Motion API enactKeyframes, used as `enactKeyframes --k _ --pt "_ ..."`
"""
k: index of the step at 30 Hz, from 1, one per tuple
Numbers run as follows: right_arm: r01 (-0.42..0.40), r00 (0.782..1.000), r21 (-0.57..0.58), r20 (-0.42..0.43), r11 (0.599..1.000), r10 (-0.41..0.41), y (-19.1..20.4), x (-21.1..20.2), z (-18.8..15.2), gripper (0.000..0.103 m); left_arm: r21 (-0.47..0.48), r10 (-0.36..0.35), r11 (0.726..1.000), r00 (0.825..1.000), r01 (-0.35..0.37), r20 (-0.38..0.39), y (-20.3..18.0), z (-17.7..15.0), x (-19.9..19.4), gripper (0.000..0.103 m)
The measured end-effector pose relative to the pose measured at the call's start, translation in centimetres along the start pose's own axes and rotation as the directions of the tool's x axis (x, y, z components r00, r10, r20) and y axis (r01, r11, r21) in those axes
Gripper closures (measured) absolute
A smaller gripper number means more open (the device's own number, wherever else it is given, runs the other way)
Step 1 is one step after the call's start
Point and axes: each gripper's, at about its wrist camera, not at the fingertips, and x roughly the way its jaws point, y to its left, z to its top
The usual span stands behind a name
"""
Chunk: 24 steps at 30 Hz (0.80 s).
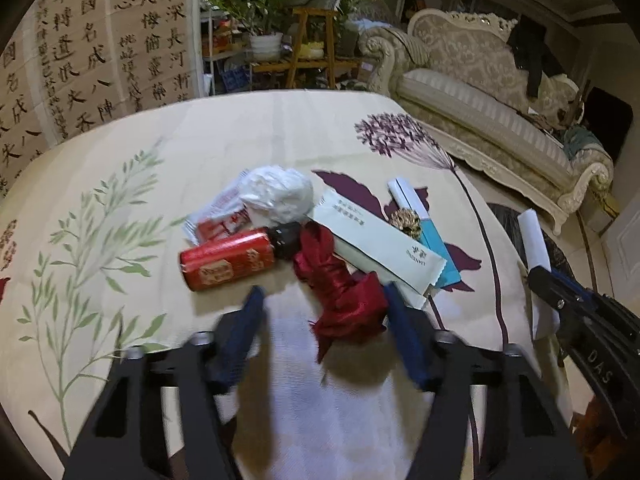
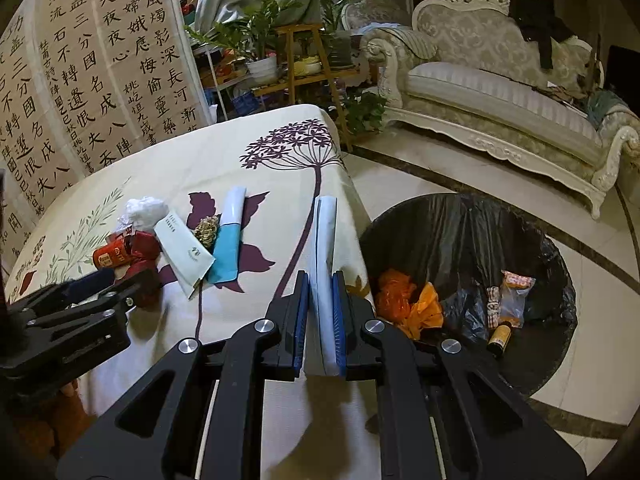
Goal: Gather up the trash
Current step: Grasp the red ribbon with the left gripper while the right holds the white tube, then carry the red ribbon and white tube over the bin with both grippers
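Trash lies in a heap on the floral tablecloth (image 1: pixel 208 136): a red can with a black cap (image 1: pixel 226 264), a white paper ball (image 1: pixel 278 196), a red-and-white sachet (image 1: pixel 220 216), a pale green packet (image 1: pixel 376 240), a blue-and-white packet (image 1: pixel 434 240) and a crumpled red wrapper (image 1: pixel 340 280). My left gripper (image 1: pixel 323 291) stands open around the red wrapper, which touches only the right finger. My right gripper (image 2: pixel 322 280) is shut on a flat white paper (image 2: pixel 326 240), held over the table's right edge beside the black-lined bin (image 2: pixel 440 220).
The bin on the tiled floor holds orange bags (image 2: pixel 408 300), a small brown bottle (image 2: pixel 500 336) and other wrappers. A cream sofa (image 2: pixel 500 80) stands behind it. A calligraphy screen (image 2: pixel 80 80) and potted plants (image 2: pixel 260 40) lie beyond the table.
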Motion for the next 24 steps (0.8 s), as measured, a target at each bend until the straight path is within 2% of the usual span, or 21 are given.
enactKeyframes --k 3,6,24 --pt "-0.004 1.000 0.002 0.001 1.000 0.004 -0.2 0.0 0.0 0.091 0.010 -0.016 1.000 1.000 0.016 0.000 -0.1 -0.2 -0.1 0.073" --pt "-0.005 1.000 0.003 0.003 1.000 0.005 -0.2 0.0 -0.1 0.091 0.016 -0.026 1.000 1.000 0.026 0.006 -0.1 -0.5 -0.5 0.077" --pt "0.025 0.999 0.004 0.023 1.000 -0.025 -0.6 -1.4 -0.2 0.091 0.045 -0.056 0.998 0.993 0.052 0.101 -0.5 -1.2 -4.4 0.078"
